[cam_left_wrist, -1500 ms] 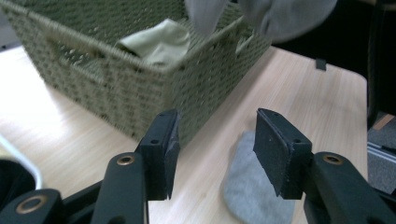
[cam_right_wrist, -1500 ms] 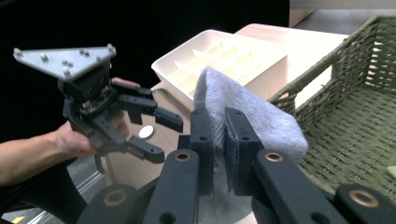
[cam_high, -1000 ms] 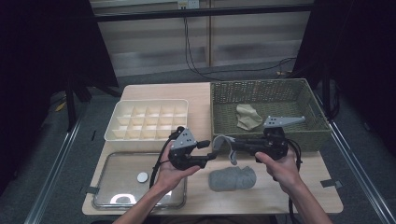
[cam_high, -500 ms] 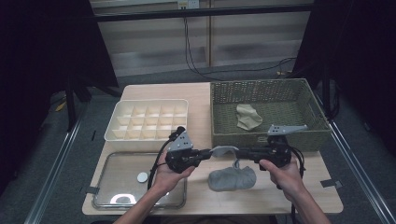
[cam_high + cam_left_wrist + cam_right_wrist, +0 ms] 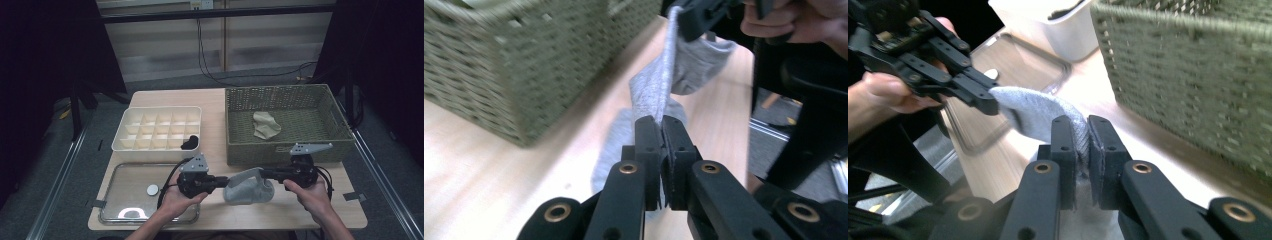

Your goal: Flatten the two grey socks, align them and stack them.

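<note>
Dark surroundings, pale wooden table (image 5: 215, 105) lit from above; cables hang down the back wall.

Left gripper (image 5: 223, 181): clenched on one end of the grey sock (image 5: 248, 187). In the left gripper view the jaws are pressed together with a fold of the grey sock (image 5: 659, 85) pinched between them, and the fabric runs up and away from the tips to the right gripper (image 5: 696, 20) at the top of that view.

Right gripper (image 5: 263, 173): also clamped on the sock. In the right gripper view its jaws close on grey knit (image 5: 1040, 112), and the left gripper (image 5: 990, 105) bites the same piece just ahead and to the left of the tips.

Sock position: stretched between the two grippers, its top edge taut from one to the other. The bulk sags below that line and rests on the table, just under and between the tips. The grippers face each other, tips near, with the sock between them.

Around the grippers:
- woven basket (image 5: 235, 107) just beyond the right gripper, holding a beige cloth (image 5: 265, 125).
- white divided box (image 5: 150, 147) beyond the left gripper, a dark item (image 5: 189, 143) in its near right compartment.
- metal tray (image 5: 115, 210) beside the left gripper on its outer side, under the left hand (image 5: 181, 200); a small white disc (image 5: 152, 189) lies in it.
- right hand (image 5: 312, 192) grips the right gripper's handle at the table's near edge.
</note>
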`<state>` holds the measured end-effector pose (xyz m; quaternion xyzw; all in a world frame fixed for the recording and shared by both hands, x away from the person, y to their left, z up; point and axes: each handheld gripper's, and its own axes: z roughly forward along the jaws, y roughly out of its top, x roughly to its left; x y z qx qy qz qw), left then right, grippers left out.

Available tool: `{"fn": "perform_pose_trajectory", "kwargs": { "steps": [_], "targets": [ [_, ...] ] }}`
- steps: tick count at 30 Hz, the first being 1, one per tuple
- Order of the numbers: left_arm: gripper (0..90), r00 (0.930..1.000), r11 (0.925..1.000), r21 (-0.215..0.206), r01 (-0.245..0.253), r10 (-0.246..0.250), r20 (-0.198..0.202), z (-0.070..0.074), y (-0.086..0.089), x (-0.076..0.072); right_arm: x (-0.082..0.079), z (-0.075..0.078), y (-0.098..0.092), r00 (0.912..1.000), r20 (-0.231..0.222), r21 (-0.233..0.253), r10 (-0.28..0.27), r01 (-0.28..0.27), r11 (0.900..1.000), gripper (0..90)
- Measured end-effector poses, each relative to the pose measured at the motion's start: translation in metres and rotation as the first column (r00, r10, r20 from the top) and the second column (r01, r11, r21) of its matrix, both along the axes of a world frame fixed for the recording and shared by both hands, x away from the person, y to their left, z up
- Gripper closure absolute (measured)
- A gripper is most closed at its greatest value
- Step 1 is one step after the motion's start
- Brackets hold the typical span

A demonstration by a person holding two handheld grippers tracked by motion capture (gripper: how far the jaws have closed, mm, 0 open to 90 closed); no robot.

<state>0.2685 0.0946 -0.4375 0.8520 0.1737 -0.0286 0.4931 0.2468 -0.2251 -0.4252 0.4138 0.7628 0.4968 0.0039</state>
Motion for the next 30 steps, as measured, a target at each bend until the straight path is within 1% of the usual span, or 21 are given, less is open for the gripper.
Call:
{"fn": "perform_pose_trajectory", "kwargs": {
  "steps": [2, 3, 4, 7, 8, 9, 10, 11, 12, 13, 14, 16, 17, 18, 19, 20, 23, 25, 27, 29, 30],
  "targets": [
    [87.6, 0.9993, 0.9998, 0.005, 0.019, -0.019, -0.030, -0.002, 0.002, -0.004, -0.002, -0.004, -0.002, 0.9999, -0.013, 0.004, 0.002, -0.002, 1.000, 82.7],
    [87.5, 0.9993, 0.9998, 0.005, 0.019, -0.019, -0.030, -0.002, 0.002, -0.004, -0.003, -0.005, -0.002, 0.9998, -0.021, 0.004, 0.006, -0.006, 1.000, 82.6],
    [87.5, 0.9985, 0.9992, 0.024, 0.033, -0.032, -0.045, -0.003, 0.004, -0.006, -0.004, -0.006, -0.001, 0.9995, -0.029, 0.002, 0.011, -0.011, 1.000, 82.2],
    [87.5, 0.9979, 0.9990, 0.029, 0.034, -0.032, -0.056, -0.006, 0.007, -0.007, -0.007, -0.011, 0.002, 0.9987, -0.040, -0.002, 0.032, -0.032, 0.999, 82.0],
    [87.5, 0.9972, 0.9987, 0.038, 0.035, -0.033, -0.067, -0.010, 0.010, -0.006, -0.007, -0.013, 0.003, 0.9983, -0.045, -0.008, 0.037, -0.038, 0.999, 81.9],
    [87.5, 0.9964, 0.9987, 0.039, 0.032, -0.029, -0.080, -0.013, 0.010, -0.005, -0.006, -0.015, 0.005, 0.9980, -0.053, -0.012, 0.035, -0.036, 0.999, 81.9],
    [87.5, 0.9964, 0.9987, 0.039, 0.032, -0.029, -0.080, -0.013, 0.010, -0.005, -0.006, -0.015, 0.005, 0.9980, -0.053, -0.012, 0.035, -0.036, 0.999, 81.9],
    [87.5, 0.9957, 0.9985, 0.047, 0.027, -0.023, -0.090, -0.016, 0.010, -0.003, -0.005, -0.018, 0.005, 0.9974, -0.062, -0.020, 0.038, -0.039, 0.999, 81.9],
    [87.5, 0.9953, 0.9973, 0.070, 0.024, -0.017, -0.095, -0.021, 0.010, 0.000, -0.001, -0.025, 0.007, 0.9962, -0.079, -0.036, 0.036, -0.039, 0.999, 81.6],
    [87.5, 0.9953, 0.9973, 0.070, 0.024, -0.017, -0.095, -0.021, 0.010, 0.000, -0.001, -0.025, 0.007, 0.9962, -0.079, -0.036, 0.036, -0.039, 0.999, 81.6],
    [87.5, 0.9946, 0.9969, 0.078, 0.013, -0.005, -0.104, -0.025, 0.009, 0.005, 0.003, -0.032, 0.008, 0.9950, -0.094, -0.066, 0.035, -0.041, 0.997, 80.8],
    [87.4, 0.9941, 0.9952, 0.098, -0.003, 0.013, -0.107, -0.027, 0.009, 0.010, 0.007, -0.036, 0.008, 0.9944, -0.102, -0.085, 0.029, -0.038, 0.996, 80.1],
    [87.4, 0.9941, 0.9952, 0.098, -0.003, 0.013, -0.107, -0.027, 0.009, 0.010, 0.009, -0.037, 0.007, 0.9949, -0.099, -0.100, 0.014, -0.024, 0.995, 80.7],
    [87.3, 0.9930, 0.9931, 0.115, -0.022, 0.035, -0.113, -0.030, 0.010, 0.015, 0.012, -0.038, 0.004, 0.9951, -0.099, -0.121, 0.001, -0.014, 0.993, 80.4],
    [87.1, 0.9923, 0.9929, 0.113, -0.036, 0.048, -0.114, -0.032, 0.011, 0.017, 0.013, -0.039, 0.002, 0.9948, -0.102, -0.119, 0.000, -0.012, 0.993, 80.2],
    [87.0, 0.9920, 0.9913, 0.126, -0.039, 0.054, -0.114, -0.033, 0.011, 0.020, 0.015, -0.039, -0.001, 0.9950, -0.100, -0.107, -0.008, -0.003, 0.994, 80.2],
    [86.2, 0.9894, 0.9903, 0.124, -0.064, 0.079, -0.122, -0.035, 0.010, 0.025, 0.014, -0.038, -0.005, 0.9961, -0.082, -0.117, -0.032, 0.023, 0.993, 78.3],
    [83.9, 0.9887, 0.9887, 0.130, -0.075, 0.090, -0.119, -0.035, 0.008, 0.028, 0.013, -0.038, -0.007, 0.9962, -0.074, -0.119, -0.045, 0.036, 0.992, 76.6],
    [83.5, 0.9889, 0.9894, 0.122, -0.078, 0.093, -0.116, -0.036, 0.007, 0.029, 0.012, -0.037, -0.010, 0.9969, -0.054, -0.123, -0.057, 0.050, 0.991, 74.8],
    [77.5, 0.9891, 0.9880, 0.125, -0.091, 0.104, -0.104, -0.036, 0.006, 0.032, 0.011, -0.036, -0.012, 0.9957, -0.055, -0.115, -0.075, 0.068, 0.991, 73.3],
    [75.1, 0.9871, 0.9854, 0.127, -0.113, 0.126, -0.099, -0.036, 0.008, 0.034, 0.011, -0.035, -0.014, 0.9951, -0.049, -0.117, -0.086, 0.080, 0.990, 72.7]
  ]
}}
